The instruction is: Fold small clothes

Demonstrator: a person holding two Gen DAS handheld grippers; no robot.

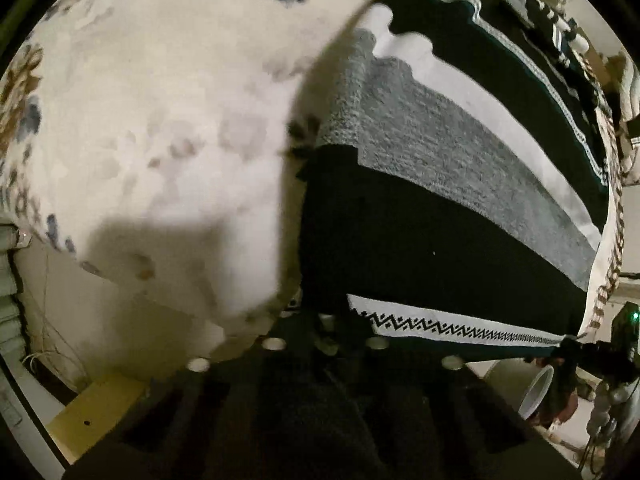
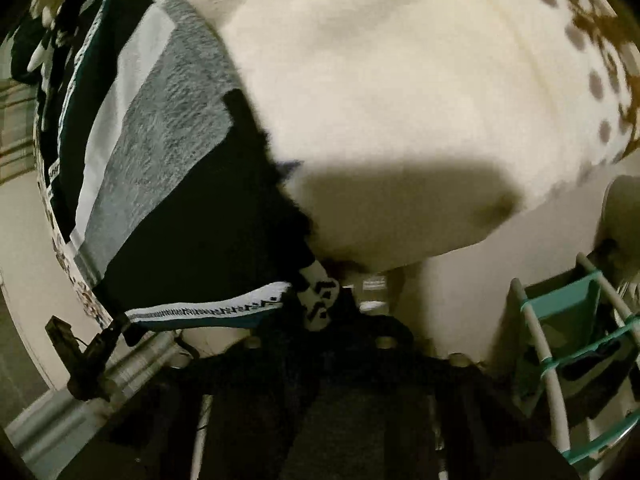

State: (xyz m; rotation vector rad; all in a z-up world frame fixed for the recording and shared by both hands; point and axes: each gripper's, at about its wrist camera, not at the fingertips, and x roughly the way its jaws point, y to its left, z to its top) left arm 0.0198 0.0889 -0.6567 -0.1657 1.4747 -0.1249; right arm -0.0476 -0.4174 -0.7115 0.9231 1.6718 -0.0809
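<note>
1. Under the left wrist camera, a striped garment [image 1: 440,216] lies flat on a cream floral cloth [image 1: 160,100] that covers the table. Its bands run black, grey, white, black, with a white zigzag-patterned hem [image 1: 460,330] at the near edge.
2. Left gripper [image 1: 320,340] sits low at that near edge, over the garment's corner. Fingers are dark and blurred; jaws read as closed, and whether they pinch fabric I cannot tell.
3. Lower right of this view: a white cup [image 1: 536,396] and a dark clamp with a green light, off the table edge.
4. Under the right wrist camera, the same garment [image 2: 160,184] fills the left side, the cream cloth [image 2: 400,80] the right.
5. Right gripper [image 2: 332,304] is closed on the garment's hem [image 2: 208,310]; the patterned corner is bunched up between the fingers.
6. Far right: a white wire rack with teal ties [image 2: 560,344], apart from the table.
</note>
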